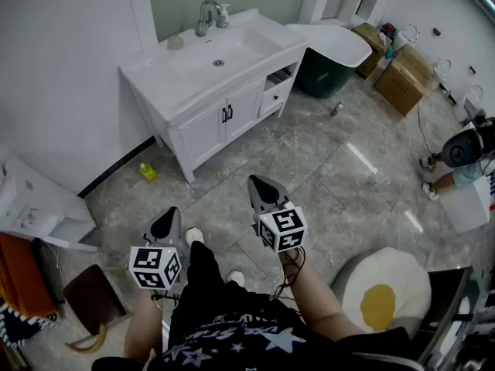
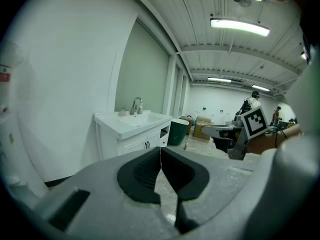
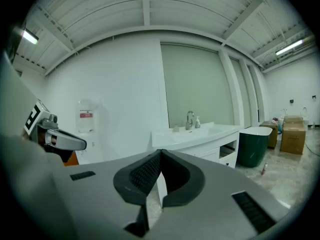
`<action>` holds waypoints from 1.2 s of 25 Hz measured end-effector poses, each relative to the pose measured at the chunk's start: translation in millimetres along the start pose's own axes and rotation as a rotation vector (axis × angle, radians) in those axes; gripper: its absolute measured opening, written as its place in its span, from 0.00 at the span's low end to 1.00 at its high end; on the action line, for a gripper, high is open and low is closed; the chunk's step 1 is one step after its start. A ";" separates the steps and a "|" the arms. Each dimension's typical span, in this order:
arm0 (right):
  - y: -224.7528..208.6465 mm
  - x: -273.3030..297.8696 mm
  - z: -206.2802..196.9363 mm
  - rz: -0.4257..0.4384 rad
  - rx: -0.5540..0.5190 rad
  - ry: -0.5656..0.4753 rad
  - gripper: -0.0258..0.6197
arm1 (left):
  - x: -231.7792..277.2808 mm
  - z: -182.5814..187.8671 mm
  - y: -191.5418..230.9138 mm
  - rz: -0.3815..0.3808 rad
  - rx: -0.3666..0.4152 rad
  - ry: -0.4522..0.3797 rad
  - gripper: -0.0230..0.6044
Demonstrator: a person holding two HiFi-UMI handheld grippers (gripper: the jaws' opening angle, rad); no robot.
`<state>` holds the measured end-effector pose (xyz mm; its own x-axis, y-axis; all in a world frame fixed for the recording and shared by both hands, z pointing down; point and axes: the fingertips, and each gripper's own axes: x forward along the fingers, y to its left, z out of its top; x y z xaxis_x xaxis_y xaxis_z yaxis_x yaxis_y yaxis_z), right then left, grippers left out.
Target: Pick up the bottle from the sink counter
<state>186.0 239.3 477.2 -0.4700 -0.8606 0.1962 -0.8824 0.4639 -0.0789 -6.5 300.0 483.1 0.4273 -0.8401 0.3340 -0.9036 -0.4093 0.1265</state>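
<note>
Bottle (image 1: 223,14) upright at back of sink desk (image 1: 151,72), beside faucet (image 1: 206,15). Probably light, slick plastic (pump top?); take mid-body. Left gripper (image 1: 168,221), right gripper (image 1: 260,185): fingers closed, empty, well apart from it.

Floor (image 1: 309,168) open up to sink cabinet (image 1: 224,118); green tub (image 1: 317,76) beside its rt end.

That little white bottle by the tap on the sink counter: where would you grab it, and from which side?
Probably round its body, below the narrow top, jaws level. The bottle stands upright at the back edge of the sink counter with the faucet close beside it, so the open way in looks to be from the front, across the basin.
</note>
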 end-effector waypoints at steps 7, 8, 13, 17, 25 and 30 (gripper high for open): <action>0.3 -14.8 -7.5 -0.003 0.012 -0.004 0.04 | -11.5 -7.8 -9.2 0.010 -0.011 -0.005 0.07; -0.1 -16.0 -7.9 -0.003 0.012 -0.004 0.04 | -12.2 -8.7 -10.8 0.008 -0.012 -0.005 0.07; -2.7 -15.5 -3.3 -0.004 0.010 -0.008 0.04 | -12.4 -7.8 -11.5 0.008 -0.009 -0.005 0.07; -5.7 -9.0 7.7 -0.005 0.001 -0.015 0.04 | -7.3 4.9 -2.7 0.012 -0.004 -0.024 0.07; -20.2 24.4 35.7 -0.004 0.016 -0.042 0.04 | 21.4 27.1 23.1 0.019 -0.026 -0.064 0.07; -34.8 72.1 43.9 0.003 0.017 -0.030 0.22 | 54.5 45.7 54.8 0.018 -0.028 -0.073 0.07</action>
<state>181.8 151.9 451.1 -0.4731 -0.8652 0.1661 -0.8810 0.4633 -0.0958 -31.3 215.5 465.5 0.4108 -0.8716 0.2674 -0.9114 -0.3843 0.1475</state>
